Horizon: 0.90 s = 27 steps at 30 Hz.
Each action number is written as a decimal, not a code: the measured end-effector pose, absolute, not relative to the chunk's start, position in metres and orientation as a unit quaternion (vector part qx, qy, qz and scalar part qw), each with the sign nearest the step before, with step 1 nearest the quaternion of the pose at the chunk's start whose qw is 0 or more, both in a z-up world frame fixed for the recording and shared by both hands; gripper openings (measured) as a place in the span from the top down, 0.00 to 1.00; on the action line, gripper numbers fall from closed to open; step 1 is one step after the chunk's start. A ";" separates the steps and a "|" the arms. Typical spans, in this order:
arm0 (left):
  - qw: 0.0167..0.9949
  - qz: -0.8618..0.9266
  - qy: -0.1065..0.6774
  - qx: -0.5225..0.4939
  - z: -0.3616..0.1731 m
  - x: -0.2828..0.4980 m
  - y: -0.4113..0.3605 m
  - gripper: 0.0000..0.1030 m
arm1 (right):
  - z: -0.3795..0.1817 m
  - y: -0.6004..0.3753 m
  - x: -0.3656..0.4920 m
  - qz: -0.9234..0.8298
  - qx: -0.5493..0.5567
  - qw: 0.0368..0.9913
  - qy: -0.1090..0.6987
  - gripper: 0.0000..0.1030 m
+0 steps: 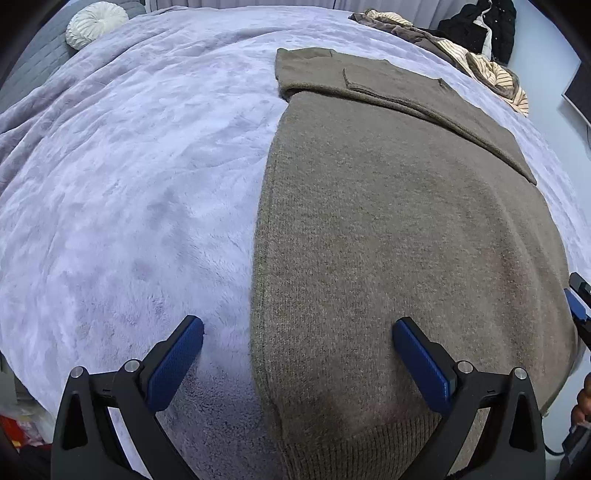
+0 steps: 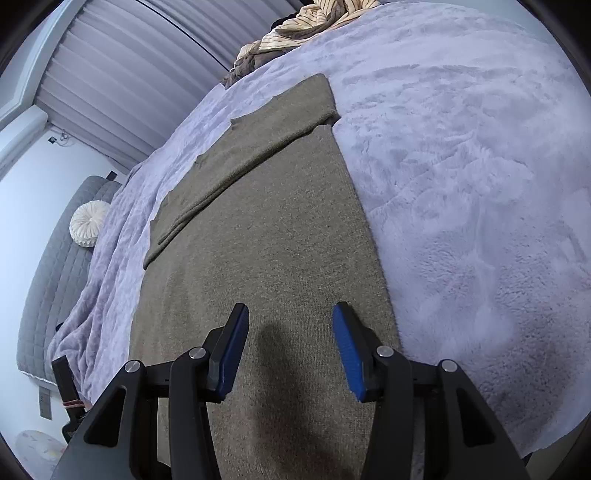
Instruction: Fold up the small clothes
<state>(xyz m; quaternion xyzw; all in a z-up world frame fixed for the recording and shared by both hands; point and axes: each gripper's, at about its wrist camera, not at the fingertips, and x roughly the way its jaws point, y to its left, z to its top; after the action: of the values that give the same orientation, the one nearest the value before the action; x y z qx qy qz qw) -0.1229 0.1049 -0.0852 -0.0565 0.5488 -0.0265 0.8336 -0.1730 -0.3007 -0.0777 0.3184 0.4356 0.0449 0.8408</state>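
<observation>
A grey-brown knit sweater (image 1: pixel 406 229) lies flat on a lilac fleece blanket (image 1: pixel 129 184), sides folded in to a long strip, with a sleeve laid across its far end (image 1: pixel 369 85). My left gripper (image 1: pixel 297 328) is open above the sweater's near left edge, one finger over the blanket, one over the knit. My right gripper (image 2: pixel 290 314) is open and empty above the sweater's (image 2: pixel 258 240) near end; its tip also shows at the right edge of the left wrist view (image 1: pixel 576 302).
The blanket (image 2: pixel 461 184) covers a bed. A heap of striped and brown clothes (image 1: pixel 480 62) lies at the far corner, dark clothing (image 1: pixel 480 26) behind it. A round white cushion (image 1: pixel 96 22) rests by the grey quilted headboard (image 2: pixel 55 266). White curtains (image 2: pixel 129 74) hang beyond.
</observation>
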 end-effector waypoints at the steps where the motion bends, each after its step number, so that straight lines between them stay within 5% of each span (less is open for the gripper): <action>1: 0.834 -0.034 0.548 -0.059 -0.084 -0.123 0.107 0.00 | -0.077 -0.303 -0.174 0.050 0.319 0.841 0.434 0.51; 27: 0.779 -0.245 0.565 -0.121 -0.075 -0.155 0.111 0.04 | -0.116 -0.302 -0.236 0.275 0.430 0.729 0.455 0.42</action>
<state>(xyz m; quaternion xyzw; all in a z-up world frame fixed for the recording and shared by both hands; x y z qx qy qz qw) -0.1549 0.1108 -0.0754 -0.1210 0.5649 -0.2446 0.7787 -0.2363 -0.3022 -0.1163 0.4305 0.4549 0.2752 0.7294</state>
